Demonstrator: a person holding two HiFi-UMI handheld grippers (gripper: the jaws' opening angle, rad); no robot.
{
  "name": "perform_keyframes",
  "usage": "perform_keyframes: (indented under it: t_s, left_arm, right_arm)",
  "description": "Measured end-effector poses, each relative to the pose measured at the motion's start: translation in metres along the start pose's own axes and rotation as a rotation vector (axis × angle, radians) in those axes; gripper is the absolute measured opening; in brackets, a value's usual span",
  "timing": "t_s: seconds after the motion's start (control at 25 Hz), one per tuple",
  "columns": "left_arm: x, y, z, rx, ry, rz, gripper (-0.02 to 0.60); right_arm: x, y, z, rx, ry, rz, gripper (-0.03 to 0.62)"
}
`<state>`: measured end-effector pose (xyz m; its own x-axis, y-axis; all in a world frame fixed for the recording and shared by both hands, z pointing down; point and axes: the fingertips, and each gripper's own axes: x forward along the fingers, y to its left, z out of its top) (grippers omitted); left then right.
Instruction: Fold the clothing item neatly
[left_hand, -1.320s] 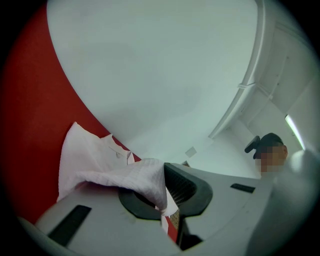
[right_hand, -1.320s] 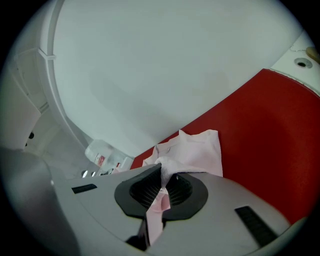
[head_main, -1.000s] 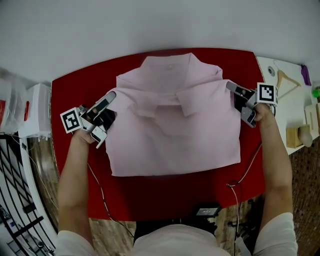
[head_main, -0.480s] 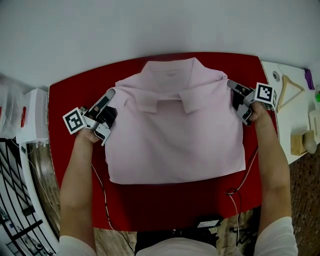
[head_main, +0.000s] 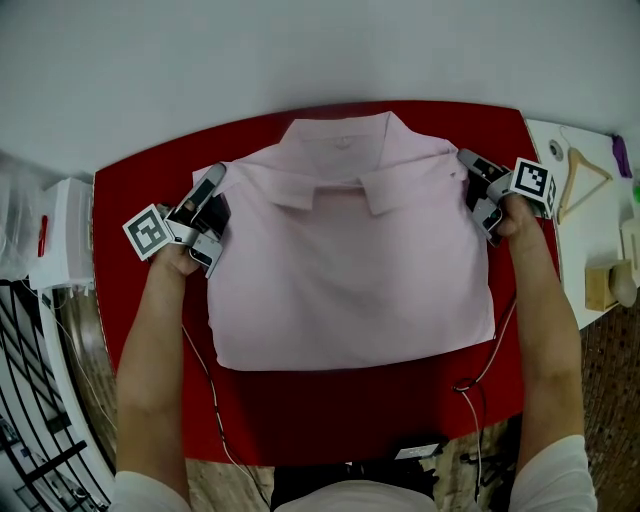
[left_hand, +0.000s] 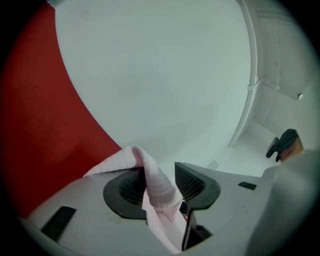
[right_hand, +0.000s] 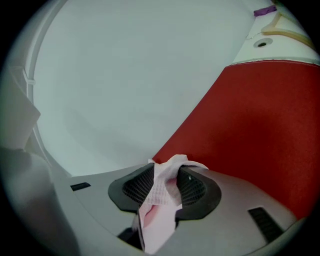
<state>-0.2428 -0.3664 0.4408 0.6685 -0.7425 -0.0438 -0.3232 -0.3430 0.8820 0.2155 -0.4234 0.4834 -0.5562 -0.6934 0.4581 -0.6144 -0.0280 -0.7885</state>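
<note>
A pale pink polo shirt (head_main: 350, 270) lies folded on the red table (head_main: 140, 190), collar toward the far edge. My left gripper (head_main: 215, 182) is at the shirt's far left corner and my right gripper (head_main: 468, 165) at its far right corner. Both sets of jaws have just been opening. In the left gripper view a fold of pink fabric (left_hand: 150, 172) hangs loose between the parted pads of the left gripper (left_hand: 160, 182), with a gap beside it. In the right gripper view the shirt's corner (right_hand: 161, 197) still sits between the spread pads of the right gripper (right_hand: 166, 186).
A white side table at the right carries a wooden hanger (head_main: 580, 170) and a wooden block (head_main: 600, 285). A white box (head_main: 60, 220) stands left of the table, with a black wire rack (head_main: 30, 440) below it. Cables (head_main: 480, 370) trail over the table's near edge.
Both grippers have carried the shirt's far corners a little further toward the wall and down. The shirt now lies flatter and wider on the table. Both sets of jaws have parted.
</note>
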Motion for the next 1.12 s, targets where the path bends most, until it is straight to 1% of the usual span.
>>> perform_keyframes:
  t_s: [0.04, 0.12, 0.16, 0.28, 0.4, 0.48, 0.52, 0.6, 0.64, 0.68, 0.72, 0.8, 0.92, 1.0, 1.12]
  left_arm:
    - [0.002, 0.001, -0.001, 0.003, 0.001, 0.009, 0.152]
    - [0.003, 0.006, -0.002, 0.01, 0.0, 0.038, 0.183]
    - [0.004, 0.009, -0.002, 0.015, -0.001, 0.057, 0.191]
    - [0.006, 0.016, -0.002, 0.019, -0.003, 0.097, 0.195]
    - [0.01, 0.02, 0.0, 0.017, 0.003, 0.126, 0.195]
    - [0.014, 0.024, 0.001, 0.001, 0.015, 0.15, 0.195]
    - [0.015, 0.025, 0.001, -0.01, 0.016, 0.162, 0.195]
    - [0.016, 0.027, 0.0, -0.039, 0.007, 0.179, 0.194]
    - [0.017, 0.028, 0.001, -0.051, 0.001, 0.184, 0.195]
    - [0.017, 0.028, 0.001, -0.059, -0.004, 0.187, 0.195]
    - [0.017, 0.028, 0.002, -0.065, -0.007, 0.187, 0.194]
    - [0.017, 0.026, 0.003, -0.069, -0.01, 0.185, 0.193]
    - [0.016, 0.024, 0.006, -0.047, -0.008, 0.184, 0.193]
    - [0.015, 0.023, 0.005, -0.024, -0.006, 0.178, 0.193]
    - [0.014, 0.016, 0.005, 0.018, -0.011, 0.15, 0.193]
  right_arm:
    - [0.001, -0.001, 0.002, 0.011, -0.016, -0.012, 0.133]
    - [0.003, 0.001, 0.005, 0.038, -0.039, -0.025, 0.236]
    - [0.006, 0.003, 0.006, 0.049, -0.049, -0.026, 0.249]
    - [0.01, 0.006, 0.011, 0.11, -0.089, -0.035, 0.258]
    - [0.012, 0.004, 0.018, 0.202, -0.142, -0.061, 0.257]
    - [0.012, 0.005, 0.021, 0.285, -0.186, -0.069, 0.257]
    - [0.012, 0.006, 0.021, 0.337, -0.21, -0.06, 0.256]
    - [0.013, 0.009, 0.02, 0.445, -0.245, -0.003, 0.256]
    - [0.014, 0.012, 0.019, 0.486, -0.253, 0.034, 0.256]
    - [0.016, 0.015, 0.017, 0.504, -0.254, 0.067, 0.256]
    - [0.018, 0.019, 0.015, 0.493, -0.248, 0.09, 0.256]
    - [0.021, 0.024, 0.014, 0.409, -0.231, 0.1, 0.256]
    - [0.021, 0.031, 0.018, 0.226, -0.221, 0.082, 0.256]
    - [0.021, 0.038, 0.02, 0.102, -0.208, 0.089, 0.256]
    - [0.019, 0.05, 0.018, -0.043, -0.189, 0.103, 0.255]
